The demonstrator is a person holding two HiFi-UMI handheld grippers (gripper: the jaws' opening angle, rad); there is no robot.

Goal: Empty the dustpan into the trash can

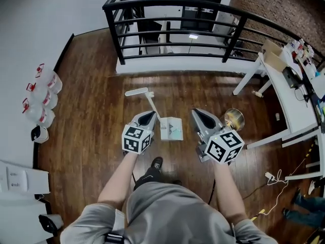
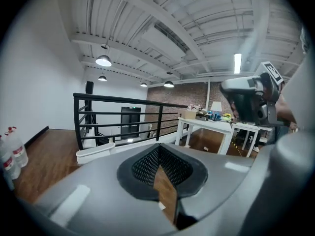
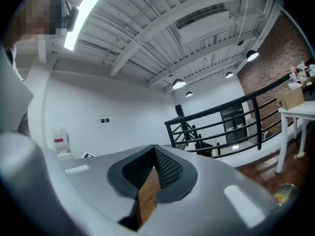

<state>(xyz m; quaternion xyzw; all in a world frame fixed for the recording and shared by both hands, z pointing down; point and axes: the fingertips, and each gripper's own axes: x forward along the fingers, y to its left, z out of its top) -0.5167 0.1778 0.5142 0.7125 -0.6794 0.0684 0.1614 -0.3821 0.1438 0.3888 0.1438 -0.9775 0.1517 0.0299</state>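
No legible text, brand or number is found in any view. Red labels are seen on the bottles [image 1: 49, 99] by the wall, but their print is too small to be read. Only black-and-white square patterns are carried by the marker cubes [image 1: 136, 139].

Seeing a plain white dustpan [image 1: 171, 128] on a glossy dark-brown wood floor [image 1: 96, 116], plus a shiny gold trash can [image 1: 234, 119]. Grey shells on the left gripper [image 1: 147, 117] and right gripper [image 1: 199, 113], black diamond-mesh pads [image 2: 147, 163] inside, black-and-white square markers on the cubes [image 1: 136, 139]. Also a black railing [image 1: 177, 3], white tables [image 1: 284, 80], a reddish-brown brick wall [image 1: 274, 4], clear jugs [image 1: 48, 83] with red caps and labels, and a grey shirt [image 1: 172, 212].
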